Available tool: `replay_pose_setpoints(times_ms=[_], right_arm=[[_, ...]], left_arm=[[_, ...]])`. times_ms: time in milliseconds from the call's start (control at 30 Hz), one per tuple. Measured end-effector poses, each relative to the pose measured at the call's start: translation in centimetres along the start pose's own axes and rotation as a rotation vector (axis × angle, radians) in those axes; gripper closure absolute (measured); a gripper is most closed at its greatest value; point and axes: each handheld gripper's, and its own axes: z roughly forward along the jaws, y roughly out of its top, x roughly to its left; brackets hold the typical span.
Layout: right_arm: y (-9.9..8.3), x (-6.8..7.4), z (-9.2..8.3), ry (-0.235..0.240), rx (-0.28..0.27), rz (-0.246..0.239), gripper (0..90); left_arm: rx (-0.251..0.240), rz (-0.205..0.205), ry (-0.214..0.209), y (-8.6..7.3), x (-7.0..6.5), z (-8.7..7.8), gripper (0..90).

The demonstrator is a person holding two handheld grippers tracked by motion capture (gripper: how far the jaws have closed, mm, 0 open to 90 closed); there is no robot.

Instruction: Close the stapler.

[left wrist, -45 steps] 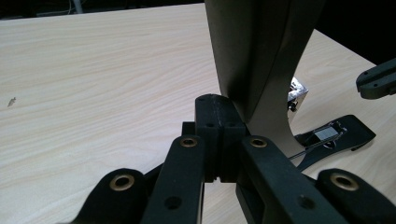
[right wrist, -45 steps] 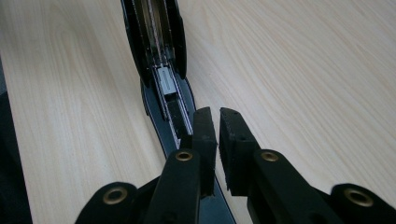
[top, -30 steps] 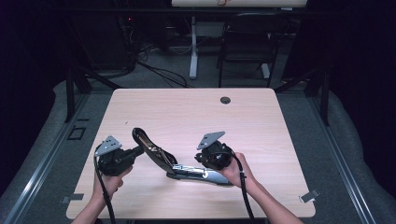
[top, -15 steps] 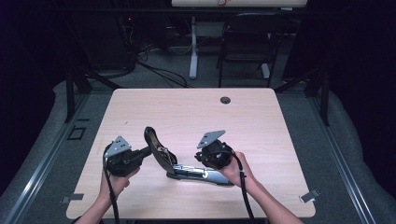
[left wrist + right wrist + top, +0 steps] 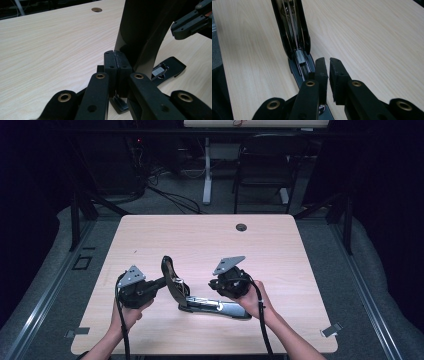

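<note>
High view: stapler [image 5: 210, 302] near table's [image 5: 300, 270] front edge, middle; top arm [image 5: 172, 277] swung up, base [image 5: 220, 307] flat.
Left gripper [image 5: 161, 282]: jaws together, pads [image 5: 116, 63] beside raised arm; contact unclear.
Right gripper [image 5: 214, 284]: nearly closed over base, grasping nothing I can see; tips hidden behind body.
Staple channel [image 5: 298, 58]: contents unreadable.

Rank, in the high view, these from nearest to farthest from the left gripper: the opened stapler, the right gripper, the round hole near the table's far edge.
1. The stapler: just right of the left gripper, its raised arm at the fingers.
2. The right gripper: farther right, beyond the stapler's raised arm.
3. The round hole: near the table's far edge, right of centre.
</note>
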Motion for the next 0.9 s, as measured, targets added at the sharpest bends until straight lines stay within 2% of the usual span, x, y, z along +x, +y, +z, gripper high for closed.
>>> replay_pose_setpoints(times_ms=[200,367,500,667,733,767,800,867,900], right_arm=[[0.8,0.4,-0.2,0.004,-0.033,-0.009,84.9],[1.2,0.6,-0.5,0.006,-0.058,-0.008,85.0],[1.5,0.7,-0.7,0.013,-0.083,-0.007,85.0],[1.7,0.7,-1.1,0.011,-0.106,-0.002,85.6],[1.7,0.6,-1.5,-0.002,-0.141,-0.001,87.2],[1.7,0.6,-1.7,-0.026,-0.128,-0.002,87.7],[1.5,0.4,-1.9,-0.023,-0.121,-0.005,87.3],[0.9,-0.1,-2.0,-0.006,-0.136,0.034,87.6],[0.7,-0.2,-2.1,-0.009,-0.125,0.033,87.7]], left_arm=[[-0.007,0.002,0.006,0.1,-0.1,0.3,88.3],[-0.027,0.019,-0.013,0.4,-0.6,0.6,87.8],[-0.015,0.037,-0.034,0.6,-0.9,1.3,87.4],[0.024,0.072,-0.056,0.6,-1.5,2.3,87.1],[0.051,0.091,-0.06,0.6,-1.9,2.9,87.4],[0.065,0.098,-0.066,0.6,-2.1,3.2,87.8],[0.077,0.103,-0.075,0.6,-2.3,3.4,87.9],[0.102,0.117,-0.087,0.5,-2.6,3.8,87.9],[0.111,0.119,-0.093,0.4,-2.7,4.0,87.9]])
